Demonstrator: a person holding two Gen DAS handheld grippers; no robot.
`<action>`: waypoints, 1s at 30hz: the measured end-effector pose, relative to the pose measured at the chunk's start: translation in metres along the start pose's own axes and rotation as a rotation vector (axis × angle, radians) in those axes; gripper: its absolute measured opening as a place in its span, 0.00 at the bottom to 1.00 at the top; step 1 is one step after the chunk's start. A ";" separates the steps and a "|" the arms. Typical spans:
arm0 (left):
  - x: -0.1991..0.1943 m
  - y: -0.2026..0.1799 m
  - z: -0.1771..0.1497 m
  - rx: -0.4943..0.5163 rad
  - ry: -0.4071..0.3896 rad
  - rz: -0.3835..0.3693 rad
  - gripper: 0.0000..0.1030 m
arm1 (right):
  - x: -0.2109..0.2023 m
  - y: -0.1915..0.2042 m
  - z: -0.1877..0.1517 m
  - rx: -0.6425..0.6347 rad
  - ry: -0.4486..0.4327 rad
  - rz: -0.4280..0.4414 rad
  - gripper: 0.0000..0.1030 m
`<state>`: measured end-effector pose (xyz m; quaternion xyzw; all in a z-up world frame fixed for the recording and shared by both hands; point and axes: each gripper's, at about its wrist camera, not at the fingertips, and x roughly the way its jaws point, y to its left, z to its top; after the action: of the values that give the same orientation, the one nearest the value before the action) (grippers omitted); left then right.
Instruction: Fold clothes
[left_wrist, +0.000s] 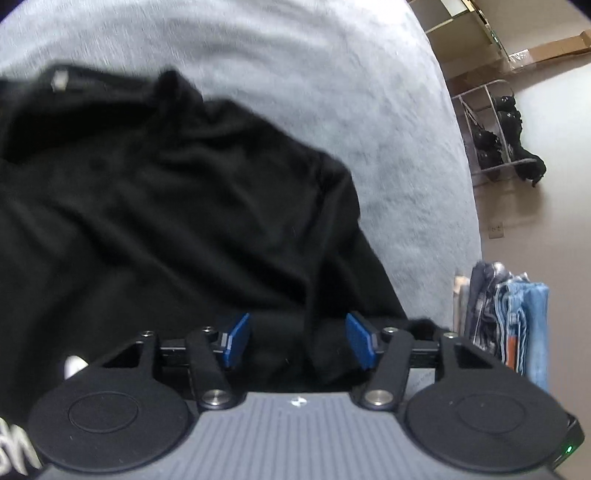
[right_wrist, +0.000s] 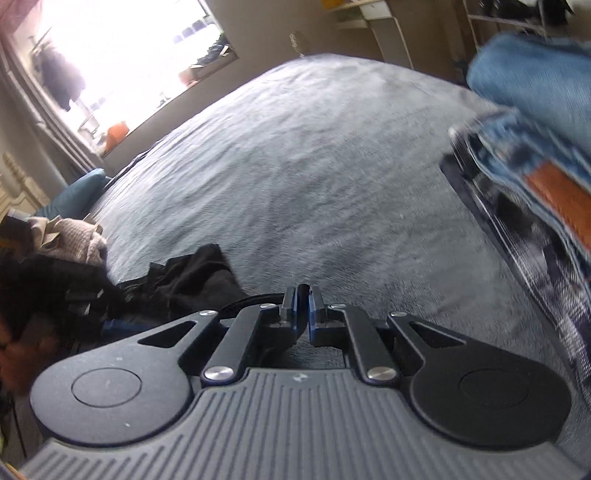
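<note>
Jaws on the left gripper stand apart, blue pads clear on both sides, with a ridge of the black garment lying between them but not pinched. That garment is spread, wrinkled, over the grey bed cover, its collar end with a pale label at the far left and its near hem under the gripper. To the right, at the bed edge, stands a stack of folded clothes, mostly denim. On the right gripper the jaws are pressed together, and a small fold of dark cloth shows at their tips; I judge it to be an edge of the same black garment, though blur prevents certainty. An unsorted heap lies further left on the bed. Assessment: the step in hand appears to be laying the garment flat and re-gripping for a fold. To do it well, the left gripper should close on a single layer at the hem corner, not on the central ridge; the right should keep its edge taut and level with the left, so the fold line runs straight and wrinkles are drawn out before the cloth is carried over. The folded stack should be kept clear of the sweep.
</note>
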<state>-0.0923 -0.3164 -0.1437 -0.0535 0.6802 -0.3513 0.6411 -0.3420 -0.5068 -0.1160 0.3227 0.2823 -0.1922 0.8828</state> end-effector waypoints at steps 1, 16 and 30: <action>0.005 -0.002 -0.001 -0.001 -0.004 -0.008 0.55 | 0.001 -0.001 0.000 0.008 0.003 0.001 0.04; 0.059 -0.042 0.063 -0.129 -0.152 -0.262 0.42 | 0.001 -0.008 -0.003 0.061 -0.019 -0.034 0.04; 0.006 -0.046 0.016 0.185 -0.234 -0.110 0.55 | -0.006 -0.022 -0.018 0.152 -0.023 -0.252 0.07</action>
<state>-0.0957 -0.3606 -0.1220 -0.0722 0.5615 -0.4385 0.6980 -0.3643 -0.5091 -0.1338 0.3484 0.2949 -0.3262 0.8278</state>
